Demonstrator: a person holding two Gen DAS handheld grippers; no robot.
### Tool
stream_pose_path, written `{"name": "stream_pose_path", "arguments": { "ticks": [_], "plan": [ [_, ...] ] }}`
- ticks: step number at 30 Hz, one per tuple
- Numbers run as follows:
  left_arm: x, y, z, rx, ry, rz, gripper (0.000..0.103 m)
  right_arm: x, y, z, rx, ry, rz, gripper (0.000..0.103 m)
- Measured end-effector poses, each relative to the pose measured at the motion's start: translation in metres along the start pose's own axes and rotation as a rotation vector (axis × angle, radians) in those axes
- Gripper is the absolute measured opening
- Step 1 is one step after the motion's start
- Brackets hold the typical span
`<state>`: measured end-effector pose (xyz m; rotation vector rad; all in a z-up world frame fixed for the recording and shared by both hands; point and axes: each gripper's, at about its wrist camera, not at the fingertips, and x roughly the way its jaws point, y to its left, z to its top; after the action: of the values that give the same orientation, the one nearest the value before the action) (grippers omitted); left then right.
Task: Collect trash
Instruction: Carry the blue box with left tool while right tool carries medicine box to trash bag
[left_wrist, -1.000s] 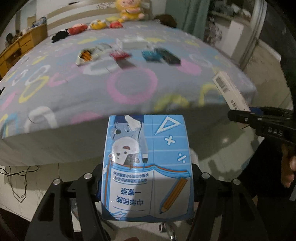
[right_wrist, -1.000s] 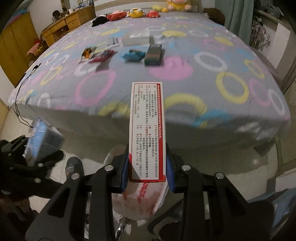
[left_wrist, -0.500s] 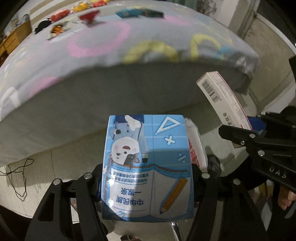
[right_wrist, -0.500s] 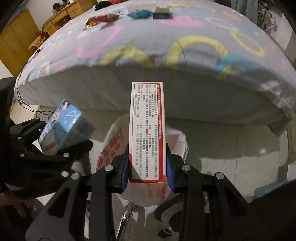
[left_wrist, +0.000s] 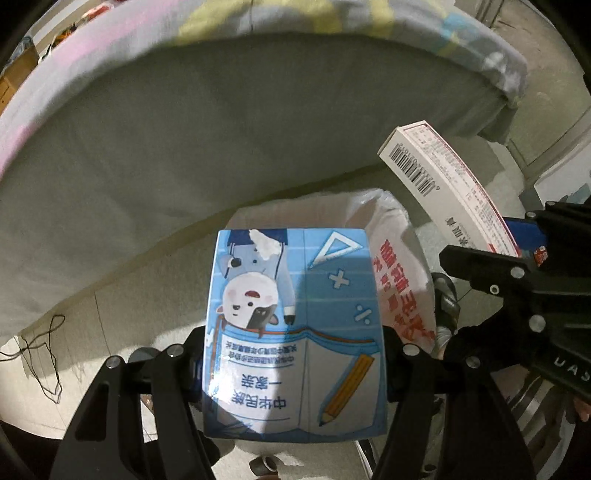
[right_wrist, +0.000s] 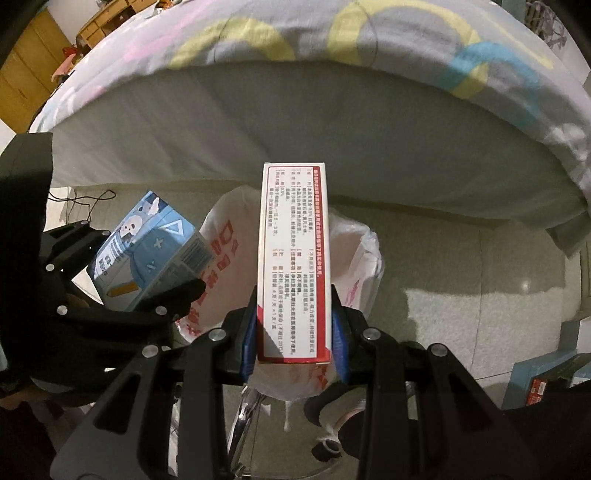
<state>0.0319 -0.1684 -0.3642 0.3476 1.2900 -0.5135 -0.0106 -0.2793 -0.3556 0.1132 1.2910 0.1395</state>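
My left gripper (left_wrist: 293, 354) is shut on a blue cartoon carton (left_wrist: 295, 332) and holds it over a white plastic bag with red print (left_wrist: 402, 273). My right gripper (right_wrist: 293, 325) is shut on a long white box with a red border (right_wrist: 293, 258), held above the same bag (right_wrist: 354, 258). The blue carton (right_wrist: 147, 254) and left gripper show at the left of the right wrist view. The white box (left_wrist: 443, 192) and right gripper show at the right of the left wrist view.
The bed's grey side and ring-patterned cover (right_wrist: 314, 92) rise just beyond the bag. A black cable (left_wrist: 44, 354) lies on the floor at left. A chair base with castors (right_wrist: 325, 446) sits under the bag. Wooden drawers (right_wrist: 103, 22) stand far left.
Both grippers have tilted down and moved away from the bed top with their loads. The trash on the bed has left view and the white bag has come under both grippers.
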Motion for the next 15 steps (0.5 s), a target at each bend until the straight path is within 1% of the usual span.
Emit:
{"name": "stream_pose_path", "arguments": {
  "ticks": [3,8,10,11,15],
  "plan": [
    [0.007,0.005,0.003,-0.024,0.028,-0.002,0.063,0.002,0.002,0.004,-0.004,0.011,0.000,0.032],
    [0.016,0.004,0.009,-0.040,0.045,-0.007,0.064,0.006,0.004,0.003,-0.010,0.042,-0.007,0.033],
    [0.022,0.003,0.005,-0.046,0.062,-0.006,0.064,0.006,-0.002,0.004,-0.012,0.057,-0.009,0.033],
    [0.023,0.003,0.004,-0.049,0.070,-0.007,0.064,0.002,0.003,0.005,-0.013,0.064,-0.008,0.033],
    [0.036,0.005,0.001,-0.051,0.106,-0.012,0.064,0.009,0.003,0.010,-0.014,0.098,-0.021,0.032]
  ]
}}
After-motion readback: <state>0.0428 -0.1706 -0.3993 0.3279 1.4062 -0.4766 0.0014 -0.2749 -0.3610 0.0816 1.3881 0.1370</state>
